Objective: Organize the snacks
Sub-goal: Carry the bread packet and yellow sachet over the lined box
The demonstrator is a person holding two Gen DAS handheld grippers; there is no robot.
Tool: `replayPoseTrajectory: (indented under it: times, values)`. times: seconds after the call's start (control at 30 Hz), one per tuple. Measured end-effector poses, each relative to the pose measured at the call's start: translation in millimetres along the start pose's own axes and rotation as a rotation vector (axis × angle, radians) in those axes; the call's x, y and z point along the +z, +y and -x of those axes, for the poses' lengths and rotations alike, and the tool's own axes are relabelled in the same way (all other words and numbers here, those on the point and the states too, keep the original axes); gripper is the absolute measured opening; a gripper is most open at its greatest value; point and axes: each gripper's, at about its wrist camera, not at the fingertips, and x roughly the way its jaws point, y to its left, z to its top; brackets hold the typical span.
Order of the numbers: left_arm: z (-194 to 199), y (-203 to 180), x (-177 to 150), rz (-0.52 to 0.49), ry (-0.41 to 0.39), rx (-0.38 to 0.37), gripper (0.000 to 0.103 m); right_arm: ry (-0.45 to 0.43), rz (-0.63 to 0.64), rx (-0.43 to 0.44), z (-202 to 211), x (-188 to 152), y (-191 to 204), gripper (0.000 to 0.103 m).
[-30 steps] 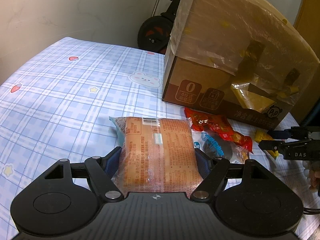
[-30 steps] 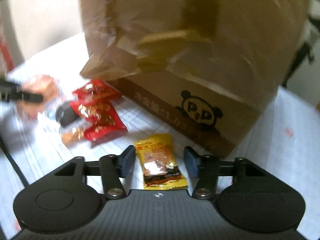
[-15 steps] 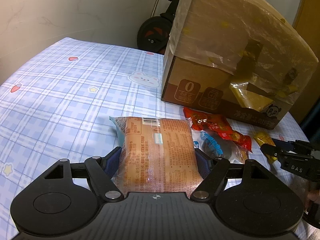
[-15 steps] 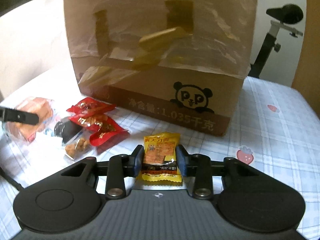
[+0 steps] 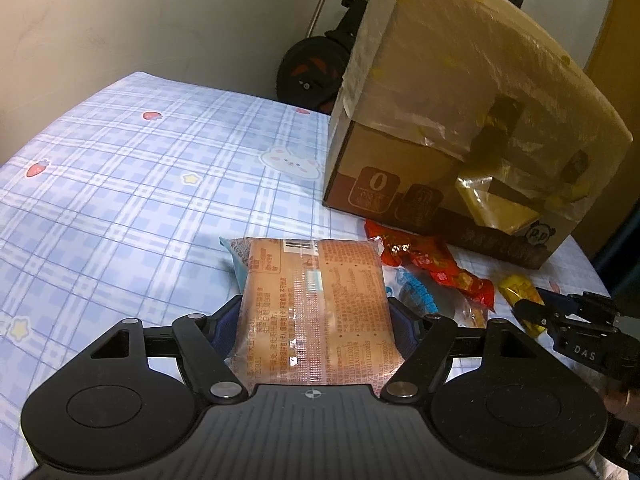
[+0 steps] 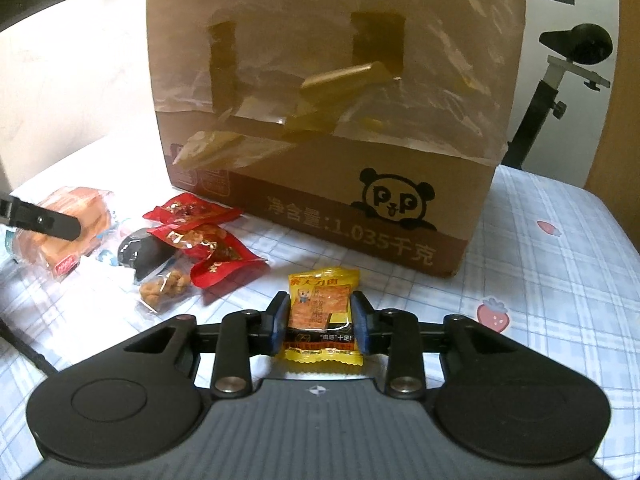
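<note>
While our left tongs (image 5: pixel 314 320) gripped the orange bread packet (image 5: pixel 314 304) mid-surface, our right tongs (image 6: pixel 319 320) pinched the yellow sachet (image 6: pixel 322 312) just before the carton (image 6: pixel 332 120); risk: slick film slipping.

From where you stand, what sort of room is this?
Probably a room in someone's home: a table under a checked cartoon tablecloth, a taped cardboard box with loose snack packets beside it, and exercise equipment behind.
</note>
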Motion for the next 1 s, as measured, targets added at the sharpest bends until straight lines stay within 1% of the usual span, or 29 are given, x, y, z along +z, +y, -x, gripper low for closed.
replayPoseTrajectory:
  times: [0.23, 0.33, 0.67, 1.0]
  values:
    - [15.9, 0.3, 9.5, -0.001, -0.055, -0.001, 0.075, -0.036, -0.013, 0.010, 15.2, 2.6, -2.8, 0.034]
    - [23.0, -1.5, 13.9, -0.002, -0.078, -0.008, 0.075, -0.067, -0.038, 0.010, 27.2, 7.8, -8.5, 0.034]
    - [53.4, -18.6, 40.1, -0.046, -0.177, -0.038, 0.075, -0.209, -0.097, 0.021, 67.2, 43.6, -23.5, 0.034]
    - [87.4, -44.1, 79.5, -0.095, -0.322, -0.089, 0.075, -0.373, -0.105, 0.073, 106.7, 84.3, -24.4, 0.034]
